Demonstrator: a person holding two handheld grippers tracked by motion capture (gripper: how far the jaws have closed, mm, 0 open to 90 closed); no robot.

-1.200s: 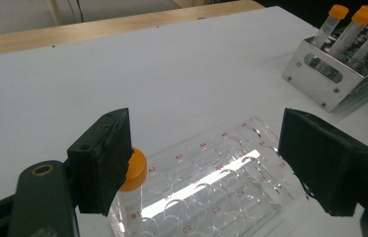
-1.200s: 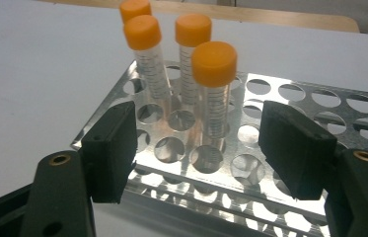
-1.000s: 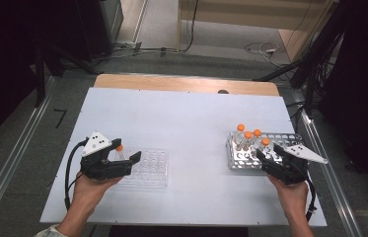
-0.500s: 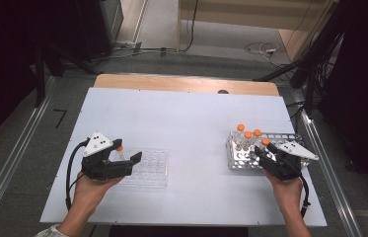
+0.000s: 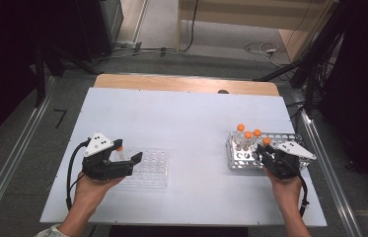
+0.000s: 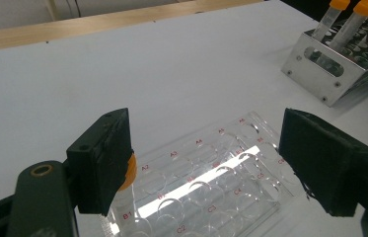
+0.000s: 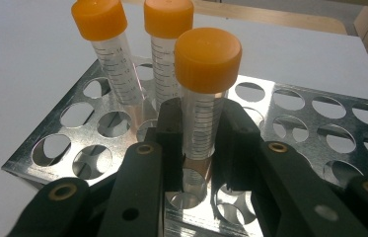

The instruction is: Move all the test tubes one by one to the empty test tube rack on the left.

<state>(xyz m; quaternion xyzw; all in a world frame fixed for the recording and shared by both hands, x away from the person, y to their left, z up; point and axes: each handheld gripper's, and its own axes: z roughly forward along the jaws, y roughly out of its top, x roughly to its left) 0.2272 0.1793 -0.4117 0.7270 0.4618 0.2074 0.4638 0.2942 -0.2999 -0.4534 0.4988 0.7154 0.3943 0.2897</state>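
Observation:
A metal tube rack [image 5: 236, 163] stands at the table's right and holds several orange-capped tubes [image 5: 247, 135]. My right gripper [image 5: 264, 152] has just been closing and is now shut on the nearest tube [image 7: 207, 54], which stands upright in its hole in the rack [image 7: 314, 121]; the pads [image 7: 169, 126] press on its clear body below the cap. At the left, my left gripper [image 5: 131, 159] hovers open over a clear well tray [image 5: 152, 170]. One orange-capped tube [image 6: 129, 170] stands in the tray [image 6: 211, 187] at its B1 corner, partly hidden behind my left jaw.
Two more capped tubes [image 7: 98, 19] stand behind the gripped one. The rack [image 6: 319, 79] has many free holes. The white tabletop [image 5: 186, 123] lies bare between tray and rack. A wooden strip [image 5: 181, 84] runs along the far edge.
The right gripper has shifted slightly toward the rack and its jaws have shut on the front tube. The left gripper and the tray have not moved.

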